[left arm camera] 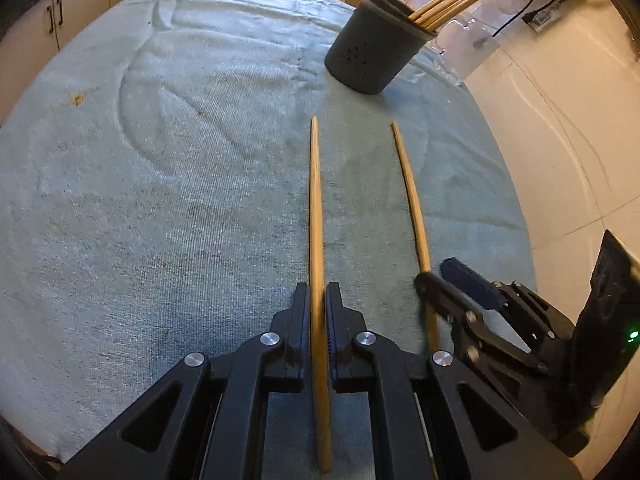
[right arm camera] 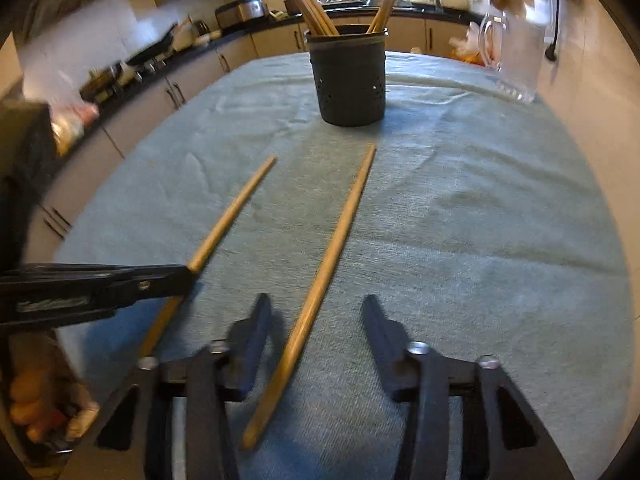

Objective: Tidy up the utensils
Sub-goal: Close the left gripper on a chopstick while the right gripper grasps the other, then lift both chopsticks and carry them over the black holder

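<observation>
Left gripper [left arm camera: 318, 300] jaws clenched on left chopstick [left arm camera: 315, 200]. Right gripper [right arm camera: 316, 332] jaws released, straddling right chopstick [right arm camera: 340, 224] lying on table [right arm camera: 480, 240], pads not touching it. Advice: centre stick between pads, close squarely near thick end, lift level, avoid neighbour stick. Beyond: dark holder [right arm camera: 348, 80] upright, already holding chopsticks, likely destination.

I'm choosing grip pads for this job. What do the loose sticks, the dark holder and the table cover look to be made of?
Chopsticks: likely bamboo or wood, tan with a matte finish.
Holder: dark grey, matte, with punched holes in its wall; plastic or coated metal, I cannot tell which.
Table cover: pale green woven cloth, ribbed and creased, probably towelling.
</observation>
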`<state>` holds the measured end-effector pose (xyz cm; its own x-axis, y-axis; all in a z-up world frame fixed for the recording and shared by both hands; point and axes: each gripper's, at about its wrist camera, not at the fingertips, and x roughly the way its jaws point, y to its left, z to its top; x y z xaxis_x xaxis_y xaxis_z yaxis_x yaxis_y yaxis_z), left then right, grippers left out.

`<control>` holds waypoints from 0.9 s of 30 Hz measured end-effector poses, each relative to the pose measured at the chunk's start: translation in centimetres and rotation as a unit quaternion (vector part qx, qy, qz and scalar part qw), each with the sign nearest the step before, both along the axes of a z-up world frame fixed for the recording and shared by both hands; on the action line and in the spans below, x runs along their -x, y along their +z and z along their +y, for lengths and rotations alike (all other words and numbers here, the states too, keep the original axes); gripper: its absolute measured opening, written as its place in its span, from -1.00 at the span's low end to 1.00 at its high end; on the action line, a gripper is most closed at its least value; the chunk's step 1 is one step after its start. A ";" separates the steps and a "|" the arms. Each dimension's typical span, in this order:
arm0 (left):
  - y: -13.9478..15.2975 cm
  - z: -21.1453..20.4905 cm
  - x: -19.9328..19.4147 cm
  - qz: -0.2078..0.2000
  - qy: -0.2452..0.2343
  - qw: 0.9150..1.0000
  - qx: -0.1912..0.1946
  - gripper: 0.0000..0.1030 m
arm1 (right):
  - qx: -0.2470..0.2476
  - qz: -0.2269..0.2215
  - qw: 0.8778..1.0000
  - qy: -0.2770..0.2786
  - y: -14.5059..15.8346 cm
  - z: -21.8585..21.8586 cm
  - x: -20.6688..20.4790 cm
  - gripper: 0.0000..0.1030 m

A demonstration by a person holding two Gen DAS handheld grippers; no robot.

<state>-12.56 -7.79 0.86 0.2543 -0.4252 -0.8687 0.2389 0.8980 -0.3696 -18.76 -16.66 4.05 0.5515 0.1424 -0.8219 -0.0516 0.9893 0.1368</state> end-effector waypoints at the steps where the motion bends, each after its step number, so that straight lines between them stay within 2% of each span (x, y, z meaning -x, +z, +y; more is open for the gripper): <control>1: 0.3 0.0 0.0 -0.003 -0.001 1.000 0.005 -0.85 | 0.024 -0.001 1.000 -0.002 0.0 0.3 0.0 -0.58; 2: 0.9 0.1 0.0 -0.008 0.000 1.000 0.009 -0.83 | 0.030 0.001 1.000 -0.004 0.0 0.2 0.0 -0.71; 3: 1.5 0.2 0.0 -0.015 0.000 1.000 0.011 -0.80 | 0.028 0.005 1.000 -0.006 0.1 0.0 0.1 -0.73; 5: 2.2 0.4 -0.2 -0.027 -0.001 1.000 0.006 -0.57 | 0.017 0.018 1.000 -0.015 0.1 -1.0 0.3 -0.74; 7: 2.8 0.5 -0.6 -0.041 -0.002 0.999 -0.007 -0.42 | 0.021 0.032 0.999 -0.026 0.1 -2.0 0.8 -0.74; 8: 2.9 0.4 -0.9 -0.045 -0.003 0.999 -0.015 -0.41 | 0.023 0.036 0.999 -0.029 0.1 -2.3 1.1 -0.74; 10: 2.7 -0.2 -2.2 -0.047 -0.010 0.998 -0.039 -0.41 | 0.021 0.041 0.998 -0.029 0.1 -2.9 1.7 -0.71; 13: 2.5 -1.4 -4.1 -0.054 -0.024 0.996 -0.061 -0.41 | 0.016 0.048 0.998 -0.029 0.4 -3.7 1.6 -0.45; 14: 2.3 -1.9 -4.7 -0.055 -0.029 0.996 -0.067 -0.41 | 0.017 0.047 0.998 -0.030 0.4 -3.9 1.2 -0.42; 19: 0.7 -4.3 -7.8 -0.044 -0.051 0.994 -0.087 -0.44 | 0.020 0.044 0.999 0.000 0.5 -3.8 -2.4 -0.42; 22: -0.4 -5.5 -9.3 -0.033 -0.061 0.993 -0.094 -0.76 | 0.010 0.055 0.998 0.024 0.0 -3.3 -5.5 -0.42; 27: -0.5 -5.7 -10.3 -0.039 -0.054 0.994 -0.081 -0.77 | 0.020 0.063 0.997 0.041 -0.3 -2.6 -10.1 -0.41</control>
